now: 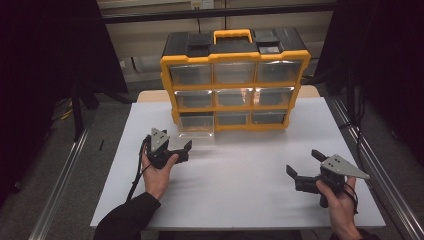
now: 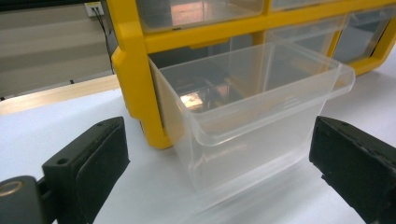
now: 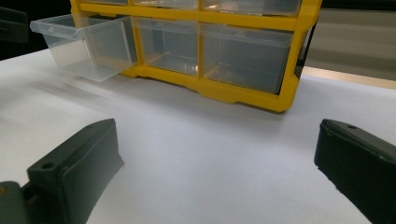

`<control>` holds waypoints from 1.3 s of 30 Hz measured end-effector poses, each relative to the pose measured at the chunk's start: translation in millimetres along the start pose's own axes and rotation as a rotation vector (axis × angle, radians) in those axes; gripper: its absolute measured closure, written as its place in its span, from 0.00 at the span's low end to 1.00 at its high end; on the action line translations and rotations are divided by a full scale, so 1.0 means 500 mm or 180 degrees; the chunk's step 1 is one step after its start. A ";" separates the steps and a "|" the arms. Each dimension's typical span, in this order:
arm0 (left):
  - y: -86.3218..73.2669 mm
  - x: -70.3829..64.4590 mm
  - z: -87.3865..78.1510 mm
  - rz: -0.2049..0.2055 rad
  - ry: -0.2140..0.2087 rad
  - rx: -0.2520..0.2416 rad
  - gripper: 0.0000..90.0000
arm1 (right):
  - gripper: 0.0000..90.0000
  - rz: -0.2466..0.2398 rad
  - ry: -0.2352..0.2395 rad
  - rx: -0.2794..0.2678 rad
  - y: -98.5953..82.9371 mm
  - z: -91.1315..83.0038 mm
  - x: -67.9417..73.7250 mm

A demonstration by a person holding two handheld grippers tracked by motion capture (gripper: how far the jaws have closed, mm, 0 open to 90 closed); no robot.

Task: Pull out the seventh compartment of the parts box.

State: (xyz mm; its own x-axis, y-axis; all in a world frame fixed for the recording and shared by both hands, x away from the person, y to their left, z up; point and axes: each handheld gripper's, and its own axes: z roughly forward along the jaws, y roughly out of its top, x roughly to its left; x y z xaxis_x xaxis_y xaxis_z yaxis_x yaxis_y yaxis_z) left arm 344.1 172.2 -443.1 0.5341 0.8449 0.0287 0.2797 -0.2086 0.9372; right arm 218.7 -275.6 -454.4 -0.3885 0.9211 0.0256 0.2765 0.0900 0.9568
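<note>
Cabinet: a yellow drawer cabinet [image 1: 235,90] with a black top and a yellow handle stands at the far middle of the white table [image 1: 235,200]; it has three rows of three clear drawers.
Drawer: the bottom-left clear drawer [image 1: 196,134] is pulled out toward the person, its back part still inside the cabinet frame and its front end reaching over the table.
Drawer close up: in the left gripper view the drawer [image 2: 252,116] sits straight ahead between the two black jaws, with its lip facing the camera; no contents can be made out through the plastic.
Left gripper: the left gripper [image 1: 172,147] is held in the person's left hand [image 1: 157,175], just in front of the pulled-out drawer and not touching it.
Left jaws: spread wide apart, holding nothing.
Right gripper: the right gripper [image 1: 302,167] is held in the person's right hand [image 1: 340,202] near the right front of the table, well apart from the cabinet.
Right jaws: wide apart, with bare table between them.
Right gripper view: the cabinet [image 3: 243,88] is ahead across the table, and the open drawer [image 3: 81,44] juts out at the far left.
</note>
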 end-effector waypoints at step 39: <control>-0.040 0.019 -0.138 0.0055 -0.0087 -0.0223 0.05 | 0.00 -0.0081 0.0006 0.0017 0.005 0.004 0.008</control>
State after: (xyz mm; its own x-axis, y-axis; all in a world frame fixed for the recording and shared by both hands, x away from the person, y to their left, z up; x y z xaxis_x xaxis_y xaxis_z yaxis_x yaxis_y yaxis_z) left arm 288.7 218.5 -437.5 0.5603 0.8275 0.0364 0.2142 -0.1871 0.9587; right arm 219.5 -271.0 -452.5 -0.3971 0.9178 0.0019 0.2711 0.1154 0.9556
